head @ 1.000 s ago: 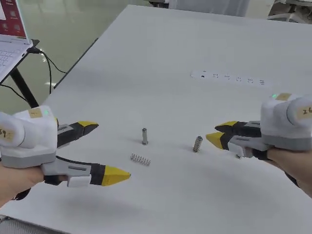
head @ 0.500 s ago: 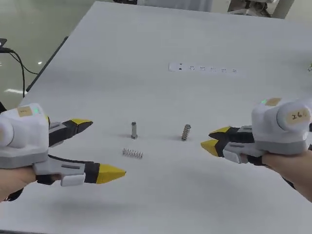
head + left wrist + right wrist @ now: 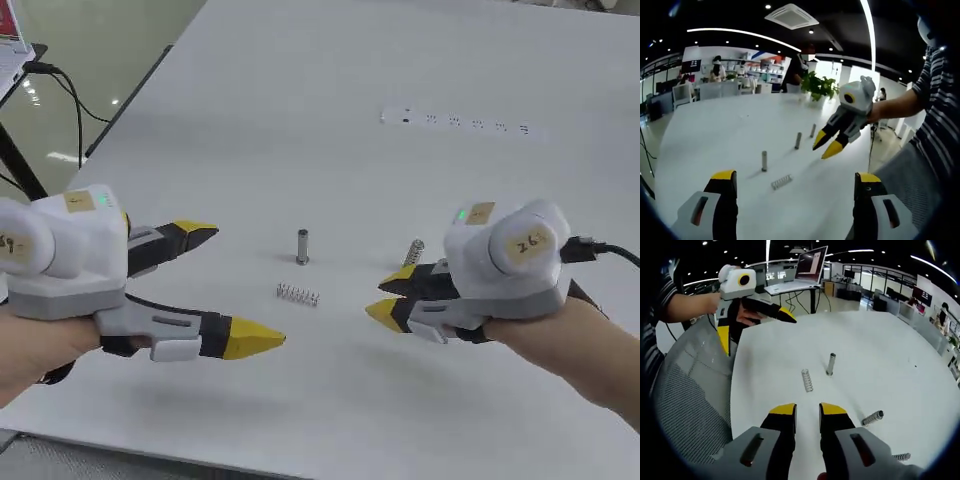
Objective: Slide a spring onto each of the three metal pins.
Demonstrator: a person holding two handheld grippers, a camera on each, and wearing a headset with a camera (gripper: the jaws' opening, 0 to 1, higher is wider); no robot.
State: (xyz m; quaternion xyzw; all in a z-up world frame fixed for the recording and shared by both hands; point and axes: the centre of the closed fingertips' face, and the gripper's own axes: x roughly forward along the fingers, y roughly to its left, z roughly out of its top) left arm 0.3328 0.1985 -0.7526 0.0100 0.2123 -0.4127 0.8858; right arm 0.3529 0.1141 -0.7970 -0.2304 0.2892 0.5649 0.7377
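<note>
Since half a second ago the right gripper (image 3: 380, 298) has swung left past the sprung pin (image 3: 414, 252), which now stands just behind its body. Its jaws are parted only narrowly and hold nothing. The left gripper (image 3: 232, 287) hangs at the left with its jaws spread wide, also empty. Between the two grippers the loose spring (image 3: 297, 294) lies flat on the table (image 3: 330, 120), just near of the bare pin (image 3: 302, 246), which stands upright. A third pin (image 3: 813, 131) stands farther right. With so slim a gap, a jaw tip could nudge the spring and roll it away. The pins look free-standing, so a brush from the gripper body could topple one.
</note>
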